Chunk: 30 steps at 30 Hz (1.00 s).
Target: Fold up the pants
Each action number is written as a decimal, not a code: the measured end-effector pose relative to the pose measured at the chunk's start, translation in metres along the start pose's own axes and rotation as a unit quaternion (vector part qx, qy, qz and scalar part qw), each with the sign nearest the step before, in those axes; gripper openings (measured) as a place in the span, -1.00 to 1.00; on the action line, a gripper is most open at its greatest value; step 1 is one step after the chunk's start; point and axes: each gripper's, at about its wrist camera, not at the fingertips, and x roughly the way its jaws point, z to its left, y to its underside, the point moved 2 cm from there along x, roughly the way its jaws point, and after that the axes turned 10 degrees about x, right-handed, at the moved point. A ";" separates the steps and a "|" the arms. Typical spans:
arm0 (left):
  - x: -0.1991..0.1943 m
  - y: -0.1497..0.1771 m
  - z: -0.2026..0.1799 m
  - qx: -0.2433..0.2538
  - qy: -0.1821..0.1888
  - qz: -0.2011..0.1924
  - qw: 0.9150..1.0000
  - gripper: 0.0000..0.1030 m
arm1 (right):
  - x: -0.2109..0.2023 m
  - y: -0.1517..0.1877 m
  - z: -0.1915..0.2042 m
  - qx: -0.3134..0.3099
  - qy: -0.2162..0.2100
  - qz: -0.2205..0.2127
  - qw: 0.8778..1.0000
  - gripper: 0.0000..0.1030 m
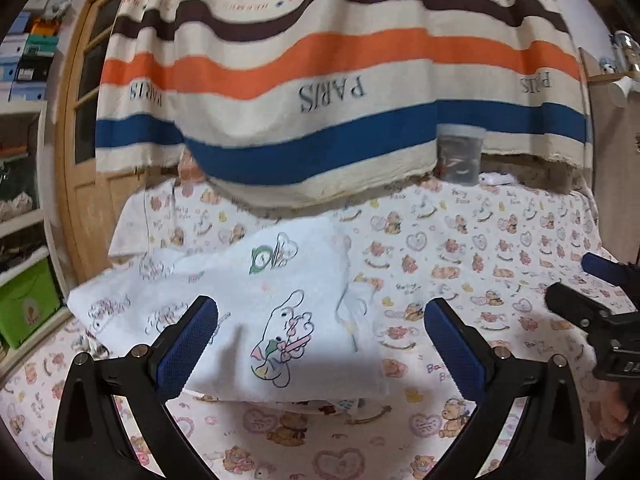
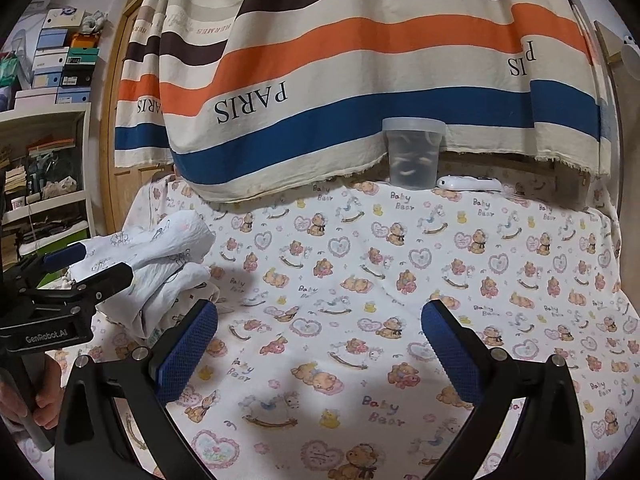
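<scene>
The white pants (image 1: pixel 256 304) with cartoon line prints lie folded in a pile on the bear-print sheet (image 1: pixel 480 248). My left gripper (image 1: pixel 320 340) is open and hovers just above the pile's near edge, holding nothing. The pants also show in the right wrist view (image 2: pixel 160 264) at the left, with the left gripper (image 2: pixel 88 264) open beside them. My right gripper (image 2: pixel 320 344) is open and empty over bare sheet (image 2: pixel 400 280), to the right of the pants. It shows at the right edge of the left wrist view (image 1: pixel 576 284).
A striped PARIS cloth (image 2: pixel 360 60) hangs behind the surface. A clear plastic tub (image 2: pixel 414 152) and a white remote (image 2: pixel 468 183) sit at the back edge. Shelves with boxes (image 2: pixel 52 68) and a wooden door (image 1: pixel 84 120) stand at the left.
</scene>
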 end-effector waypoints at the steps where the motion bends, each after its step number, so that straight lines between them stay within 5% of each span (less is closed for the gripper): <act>1: -0.003 -0.001 -0.002 0.005 0.004 -0.006 1.000 1.00 | 0.000 0.000 0.000 0.000 0.000 0.001 1.000 0.99; 30: 0.011 0.003 0.005 -0.005 -0.013 0.032 0.999 0.99 | 0.005 0.001 0.000 -0.004 -0.002 0.011 1.000 0.99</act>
